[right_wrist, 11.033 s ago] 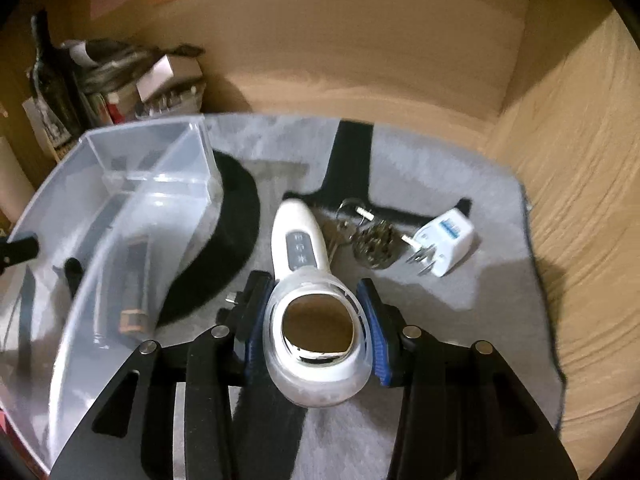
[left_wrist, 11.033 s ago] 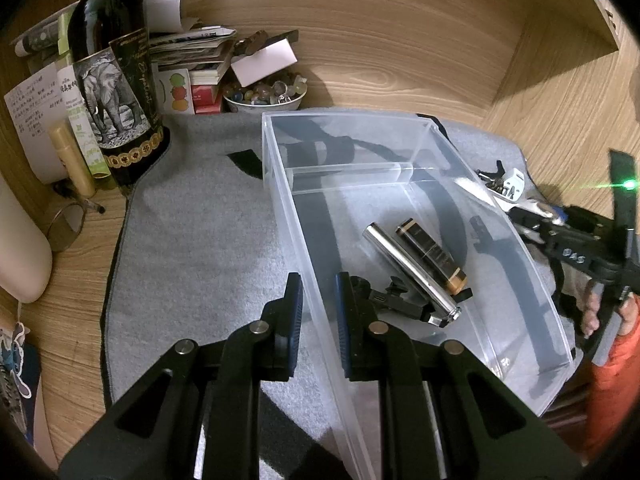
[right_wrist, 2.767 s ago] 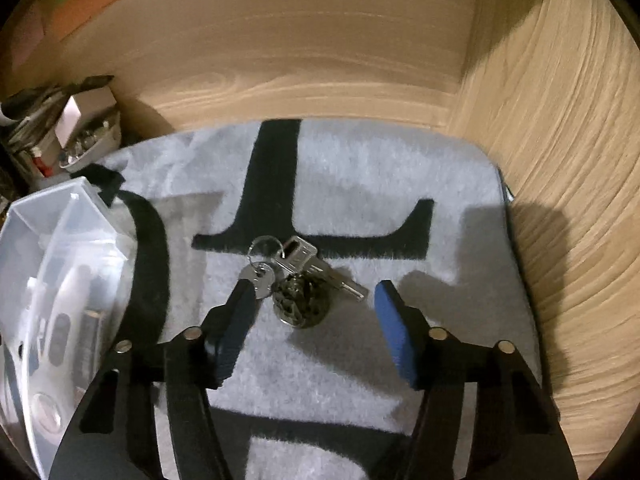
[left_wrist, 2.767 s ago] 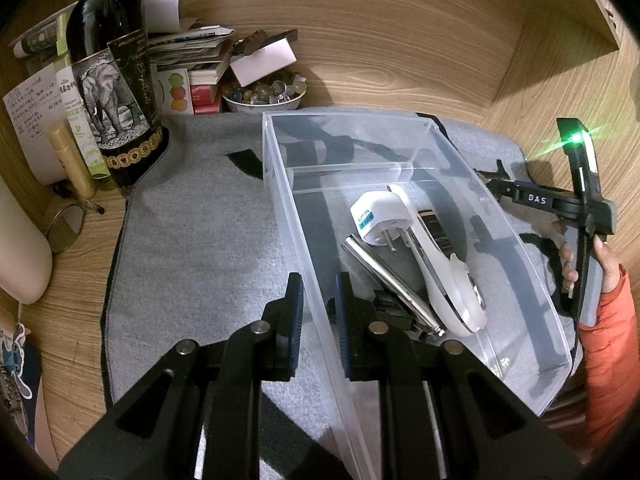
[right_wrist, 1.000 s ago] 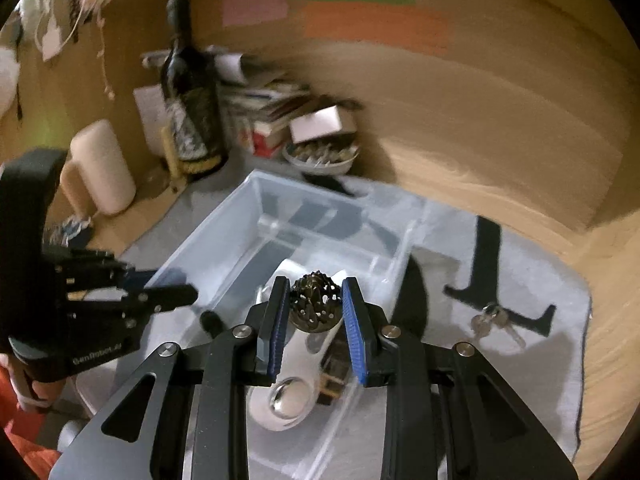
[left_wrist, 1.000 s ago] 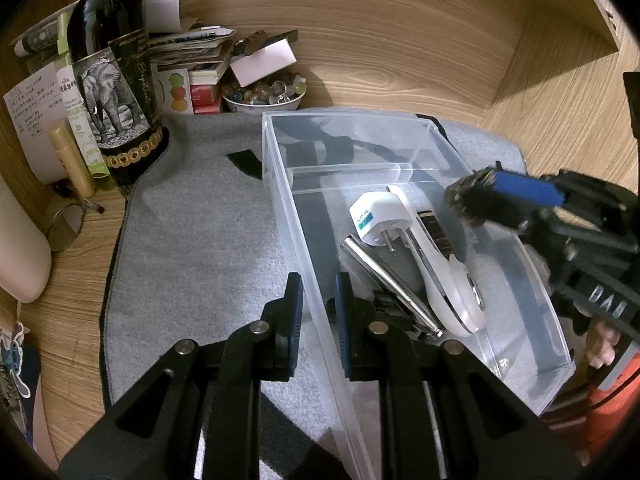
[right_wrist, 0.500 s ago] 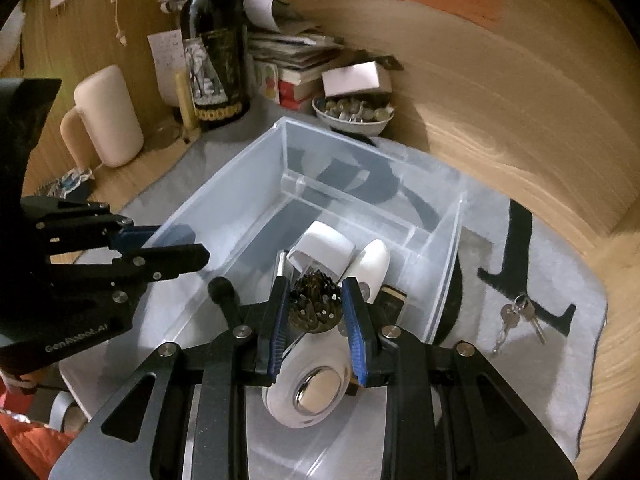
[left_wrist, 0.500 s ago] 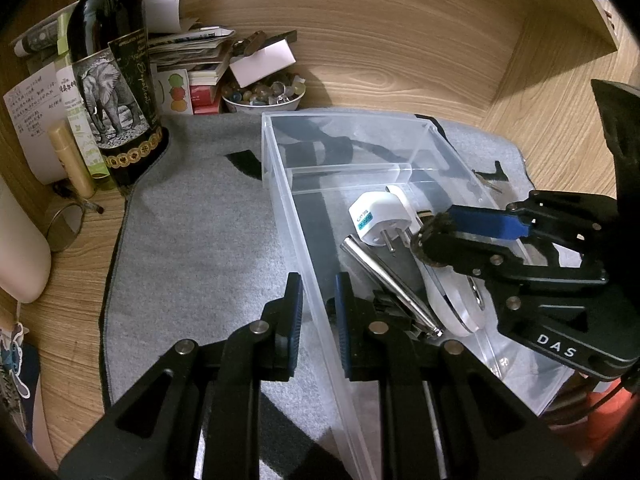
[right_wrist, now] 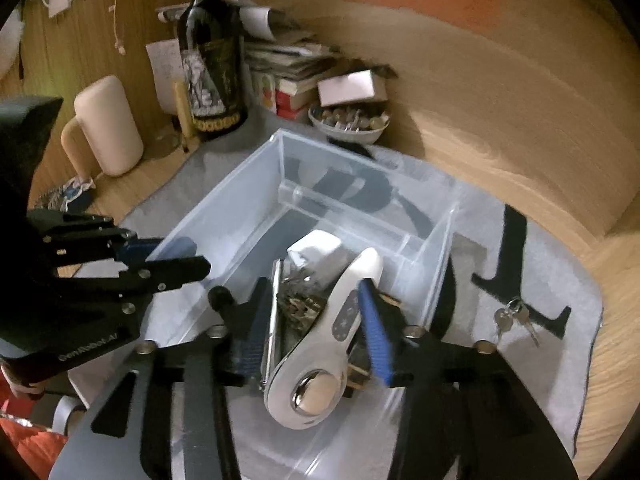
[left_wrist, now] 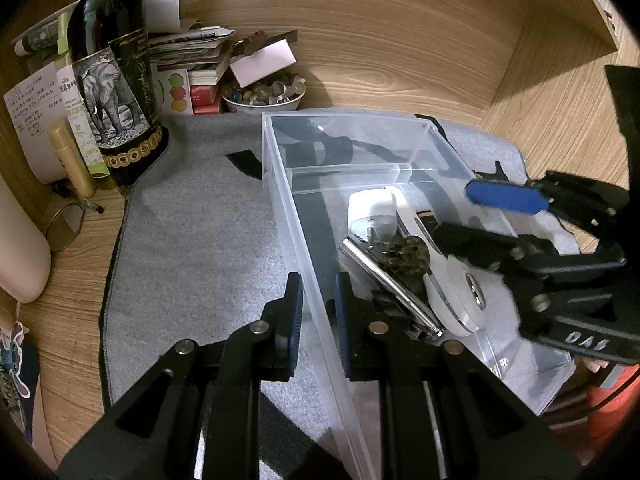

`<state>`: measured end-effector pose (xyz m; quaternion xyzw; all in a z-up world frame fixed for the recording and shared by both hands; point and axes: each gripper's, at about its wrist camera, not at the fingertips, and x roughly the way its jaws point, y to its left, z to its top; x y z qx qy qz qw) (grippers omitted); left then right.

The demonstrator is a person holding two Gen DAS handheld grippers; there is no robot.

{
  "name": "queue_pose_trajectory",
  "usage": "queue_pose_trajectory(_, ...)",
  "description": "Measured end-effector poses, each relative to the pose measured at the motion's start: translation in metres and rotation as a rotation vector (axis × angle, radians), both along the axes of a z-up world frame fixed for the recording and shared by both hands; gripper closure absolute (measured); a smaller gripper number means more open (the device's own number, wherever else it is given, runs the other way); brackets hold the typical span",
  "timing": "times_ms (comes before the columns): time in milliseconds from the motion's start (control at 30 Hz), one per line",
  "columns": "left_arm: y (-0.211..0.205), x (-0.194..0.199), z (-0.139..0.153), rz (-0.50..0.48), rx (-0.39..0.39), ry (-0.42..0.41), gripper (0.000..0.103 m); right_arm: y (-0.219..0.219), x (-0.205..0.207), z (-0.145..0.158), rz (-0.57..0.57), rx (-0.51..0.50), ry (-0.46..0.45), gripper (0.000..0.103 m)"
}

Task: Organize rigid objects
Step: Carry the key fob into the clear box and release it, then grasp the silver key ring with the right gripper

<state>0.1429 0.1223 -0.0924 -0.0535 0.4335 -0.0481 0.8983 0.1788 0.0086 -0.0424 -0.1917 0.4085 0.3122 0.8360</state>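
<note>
1. Since half a second ago, your right gripper (right_wrist: 316, 320) has opened wide and dropped the ball (left_wrist: 404, 258) into the bin (left_wrist: 280, 184).
2. Your left gripper (left_wrist: 318, 312) pinches the bin's wall.
3. Keys (right_wrist: 510, 318) lie on the mat (right_wrist: 560, 280).

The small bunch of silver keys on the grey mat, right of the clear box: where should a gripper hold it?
Grip the silver keys across the bunched heads near the ring, coming straight from above: they lie flat on the grey mat, and the thin blades give little purchase.
</note>
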Motion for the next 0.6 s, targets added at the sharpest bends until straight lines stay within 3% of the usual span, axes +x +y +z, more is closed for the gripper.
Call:
queue_pose_trajectory(133, 0.0, 0.0, 0.0, 0.0, 0.0, 0.0, 0.088, -0.008, 0.001, 0.013, -0.026, 0.018, -0.053, 0.053)
queue_pose_trajectory(200, 0.0, 0.0, 0.0, 0.0, 0.0, 0.0, 0.088, -0.014, 0.003, 0.021, -0.049, 0.036, -0.08, 0.042)
queue_pose_trajectory(333, 0.0, 0.0, 0.0, 0.0, -0.001, 0.001, 0.088, -0.032, 0.011, 0.037, -0.118, 0.076, -0.125, 0.04)
queue_pose_trajectory(433, 0.0, 0.0, 0.0, 0.001, -0.001, 0.001, 0.088, -0.05, 0.024, 0.048, -0.199, 0.108, -0.152, 0.029)
queue_pose_trajectory(600, -0.002, 0.001, 0.0, 0.002, 0.002, 0.001, 0.088, -0.08, 0.047, 0.056, -0.313, 0.148, -0.173, 0.028)
